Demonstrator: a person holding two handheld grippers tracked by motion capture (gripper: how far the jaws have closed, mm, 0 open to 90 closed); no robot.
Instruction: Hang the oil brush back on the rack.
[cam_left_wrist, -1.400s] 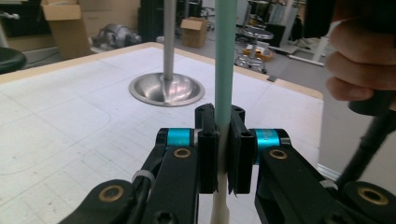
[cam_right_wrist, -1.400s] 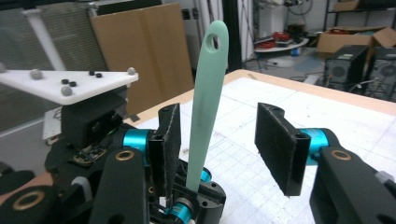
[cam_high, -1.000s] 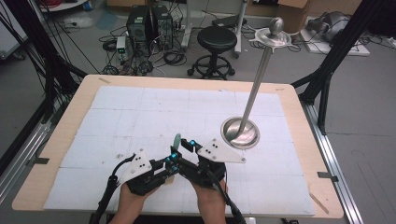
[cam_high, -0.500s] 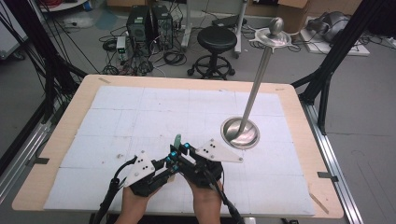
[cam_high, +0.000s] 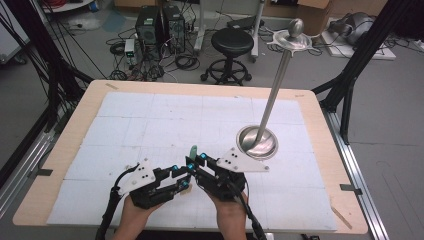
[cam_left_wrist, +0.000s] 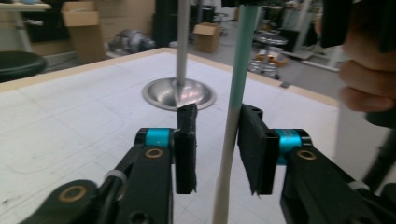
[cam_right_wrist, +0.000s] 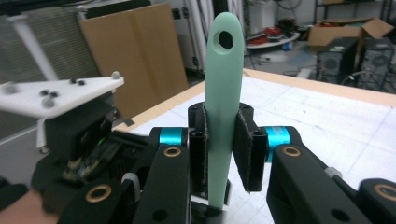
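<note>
Spatula-handle work is taking place low on the table (cam_high: 320, 130), whose white mat is spreading across most of the wooden top. Right of centre, a steel stand (cam_high: 258, 141) is sitting on its round base, its rod leaning up and away toward the floor clutter beyond the table's far edge. Both forearms are coming in from the bottom of the high view, hands side by side and nearly touching, each wrapped around a gripper body. The right gripper (cam_high: 196, 161) is pointing toward the left one, jaws clamped on the mint-green handle (cam_right_wrist: 223, 112), which is standing upright between the pads with its holed tip rising above them. The left gripper (cam_left_wrist: 217, 154) is angling toward the right one; its jaws have just been opening, and the handle's pale shaft (cam_left_wrist: 233, 121) is passing between them, close to the right-hand pad, with a clear gap to the other, so that claw is released.
</note>
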